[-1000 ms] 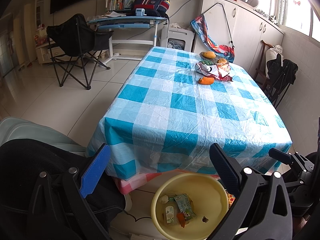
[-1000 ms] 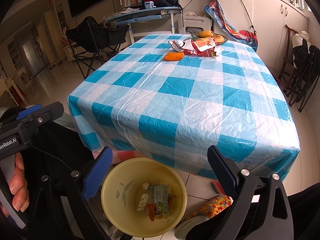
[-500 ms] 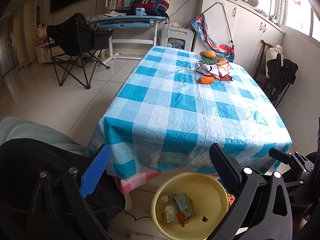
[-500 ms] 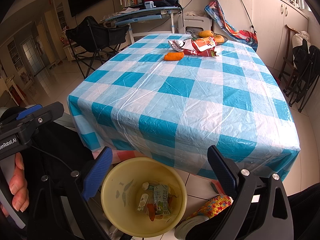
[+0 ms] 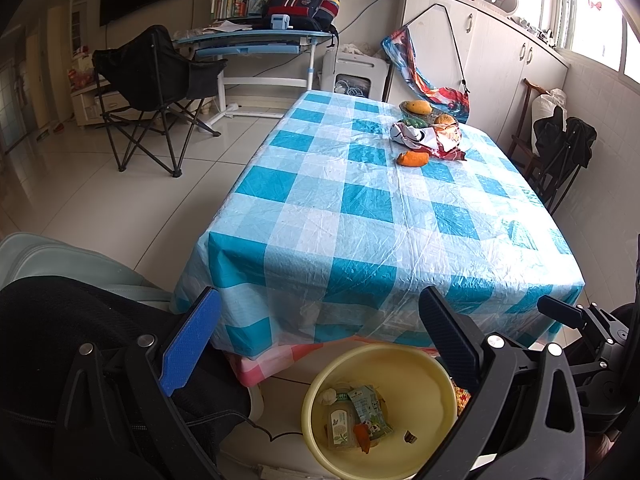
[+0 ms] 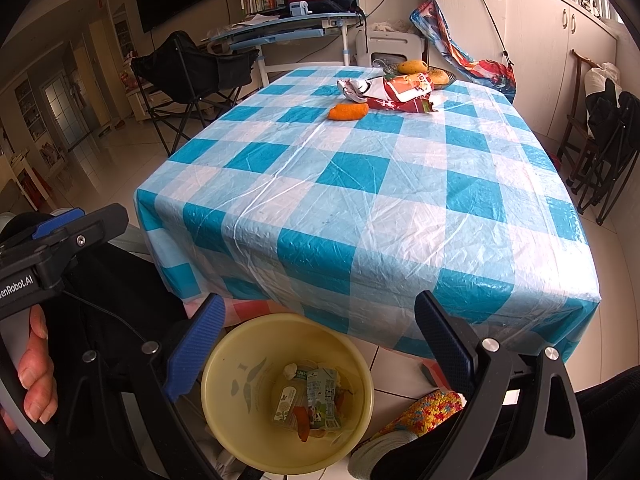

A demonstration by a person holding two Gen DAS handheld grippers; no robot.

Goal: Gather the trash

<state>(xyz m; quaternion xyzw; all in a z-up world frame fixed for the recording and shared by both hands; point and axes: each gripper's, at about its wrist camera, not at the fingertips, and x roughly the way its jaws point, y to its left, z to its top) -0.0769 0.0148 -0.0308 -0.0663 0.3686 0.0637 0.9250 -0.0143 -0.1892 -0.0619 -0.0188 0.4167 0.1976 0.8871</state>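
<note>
Trash [image 6: 310,402] is lying in the yellow bin [image 6: 224,412] on the floor at the table's [image 6: 400,184] near edge. Both grippers are hovering low over the bin, the left [image 5: 320,340] and the right [image 6: 320,340], jaws spread wide and holding nothing. A hand [image 6: 34,372] is gripping the left one's handle.

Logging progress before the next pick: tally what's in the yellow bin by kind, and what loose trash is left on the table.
In the yellow bin:
Drink cartons: 2
Orange peel pieces: 1
Crumpled white scraps: 1
On the table:
Snack wrappers: 1
Orange peel pieces: 1
Total: 6; smaller bits in the bin are too small to identify.
</note>
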